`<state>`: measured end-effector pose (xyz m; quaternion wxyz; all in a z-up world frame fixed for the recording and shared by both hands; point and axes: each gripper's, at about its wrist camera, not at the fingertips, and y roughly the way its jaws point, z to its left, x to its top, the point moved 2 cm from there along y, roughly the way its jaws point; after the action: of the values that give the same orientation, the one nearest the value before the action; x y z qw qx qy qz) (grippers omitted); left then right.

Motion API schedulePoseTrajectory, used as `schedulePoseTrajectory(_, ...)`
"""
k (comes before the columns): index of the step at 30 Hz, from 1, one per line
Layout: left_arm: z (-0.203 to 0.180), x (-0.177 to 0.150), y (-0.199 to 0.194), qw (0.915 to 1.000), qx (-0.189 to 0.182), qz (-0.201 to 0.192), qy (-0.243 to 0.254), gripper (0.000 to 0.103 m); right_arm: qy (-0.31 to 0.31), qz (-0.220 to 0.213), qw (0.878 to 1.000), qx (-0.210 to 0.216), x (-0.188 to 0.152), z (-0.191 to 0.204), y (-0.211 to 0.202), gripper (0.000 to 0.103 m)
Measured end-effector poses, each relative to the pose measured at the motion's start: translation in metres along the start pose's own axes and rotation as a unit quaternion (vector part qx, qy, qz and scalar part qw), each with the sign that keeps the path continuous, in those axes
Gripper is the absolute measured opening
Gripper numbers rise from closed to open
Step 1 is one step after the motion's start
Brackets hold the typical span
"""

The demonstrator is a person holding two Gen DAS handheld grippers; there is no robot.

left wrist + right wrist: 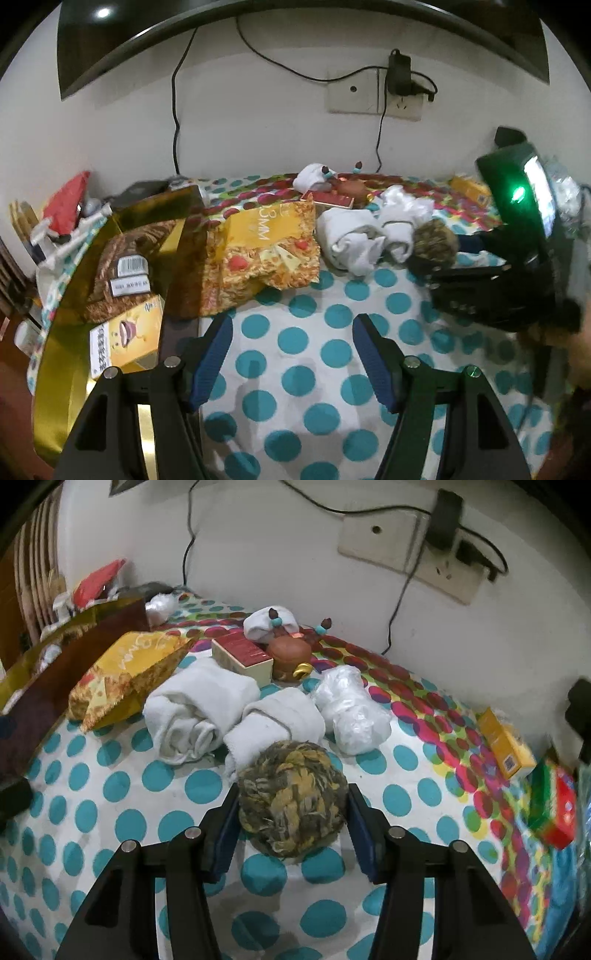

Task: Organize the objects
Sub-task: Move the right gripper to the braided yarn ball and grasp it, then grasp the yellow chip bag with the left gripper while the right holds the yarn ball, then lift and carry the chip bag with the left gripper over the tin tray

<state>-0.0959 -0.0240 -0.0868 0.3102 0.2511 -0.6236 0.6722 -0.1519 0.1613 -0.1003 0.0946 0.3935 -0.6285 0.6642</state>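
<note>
White wall (258, 122), wall socket plate (373, 94) with plugged charger (398, 70), polka-dot tablecloth (314, 350)

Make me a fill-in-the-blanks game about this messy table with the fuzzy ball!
1. The tablecloth is white with big ____ dots near the grippers.
2. The fuzzy ball sits between the fingers of the ____ hand-held gripper.
3. The left hand-held gripper is open and holds ____.
4. Just behind the ball lie two rolled-up ____ towels.

Missing words: teal; right; nothing; white
</note>
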Motion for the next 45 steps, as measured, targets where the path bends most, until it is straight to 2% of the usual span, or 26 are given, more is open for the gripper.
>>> schedulePoseTrajectory(3, -0.013, 0.002, 0.006, 0.9983, 0.039, -0.017, 0.039, 0.069, 0.011, 0.0, 1.0, 0.013, -0.004, -0.004, -0.004, 0.05)
schedulePoseTrajectory(6, -0.031, 0.005, 0.013, 0.9905, 0.089, -0.031, 0.1, 0.07, 0.027, 0.005, 0.999, 0.029, -0.01, -0.01, -0.009, 0.05)
schedulePoseTrajectory(9, -0.041, 0.011, 0.021, 0.9845, 0.111, -0.033, 0.132, 0.071, 0.041, 0.004, 0.998, 0.04, -0.016, -0.016, -0.013, 0.05)
schedulePoseTrajectory(15, -0.042, 0.025, 0.048, 0.9811, 0.137, -0.017, 0.136, 0.073, 0.051, 0.004, 0.998, 0.047, -0.021, -0.02, -0.015, 0.05)
schedulePoseTrajectory(20, -0.038, 0.033, 0.071, 0.9696, 0.19, -0.016, 0.153, 0.073, 0.061, 0.006, 0.996, 0.058, -0.021, -0.022, -0.014, 0.05)
schedulePoseTrajectory(21, -0.036, 0.035, 0.077, 0.9676, 0.2, -0.014, 0.153, 0.076, 0.064, 0.006, 0.996, 0.062, -0.021, -0.024, -0.014, 0.05)
schedulePoseTrajectory(24, -0.031, 0.039, 0.087, 0.9692, 0.2, -0.009, 0.143, 0.079, 0.067, 0.007, 0.996, 0.064, -0.021, -0.025, -0.014, 0.05)
schedulePoseTrajectory(29, -0.034, 0.043, 0.096, 0.9675, 0.212, 0.0, 0.138, 0.077, 0.06, 0.013, 0.997, 0.053, -0.022, -0.024, -0.013, 0.05)
schedulePoseTrajectory(30, -0.035, 0.043, 0.097, 0.9673, 0.212, 0.0, 0.14, 0.07, 0.06, 0.014, 0.997, 0.052, -0.022, -0.024, -0.014, 0.05)
schedulePoseTrajectory(31, -0.037, 0.043, 0.099, 0.9698, 0.199, 0.003, 0.141, 0.043, 0.058, 0.014, 0.997, 0.051, -0.022, -0.023, -0.014, 0.05)
schedulePoseTrajectory(32, -0.04, 0.043, 0.102, 0.9744, 0.173, 0.013, 0.143, 0.033, 0.057, 0.014, 0.997, 0.048, -0.022, -0.022, -0.014, 0.05)
schedulePoseTrajectory(35, -0.044, 0.043, 0.105, 0.9731, 0.18, 0.023, 0.141, 0.033, 0.058, 0.014, 0.997, 0.051, -0.022, -0.021, -0.014, 0.05)
schedulePoseTrajectory(39, -0.034, 0.047, 0.098, 0.9812, 0.158, 0.023, 0.108, 0.029, 0.06, 0.014, 0.997, 0.052, -0.022, -0.021, -0.014, 0.05)
schedulePoseTrajectory(45, -0.029, 0.051, 0.085, 0.9859, 0.14, 0.015, 0.091, 0.028, 0.06, 0.014, 0.997, 0.052, -0.022, -0.024, -0.013, 0.05)
